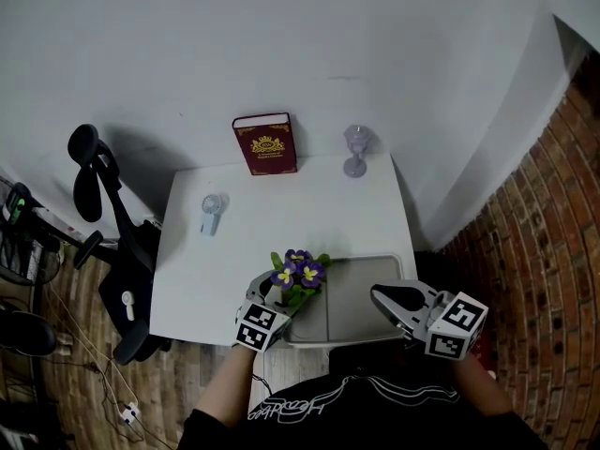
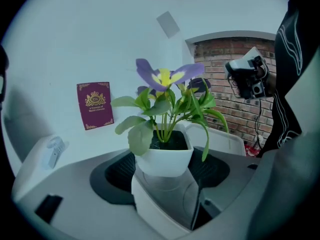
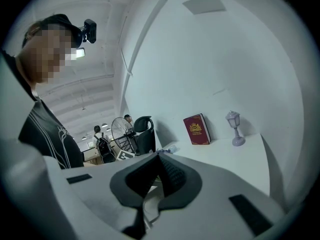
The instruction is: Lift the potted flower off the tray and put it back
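Observation:
The potted flower (image 1: 298, 276) has purple and yellow blooms, green leaves and a white square pot (image 2: 165, 156). My left gripper (image 1: 284, 300) is shut on the pot, whose sides sit between the dark pads (image 2: 117, 171). It is over the left edge of the grey tray (image 1: 364, 300) at the table's front. I cannot tell whether the pot rests on the tray or hangs above it. My right gripper (image 1: 382, 298) is at the tray's right side, shut with nothing held; in its own view the pads (image 3: 172, 176) meet.
A maroon book (image 1: 265, 143) stands against the back wall, with a small lilac lamp (image 1: 355, 150) to its right. A white hand fan (image 1: 212, 214) lies on the white table (image 1: 281, 218). A black office chair (image 1: 112, 223) is to the left, a brick wall (image 1: 548, 251) to the right.

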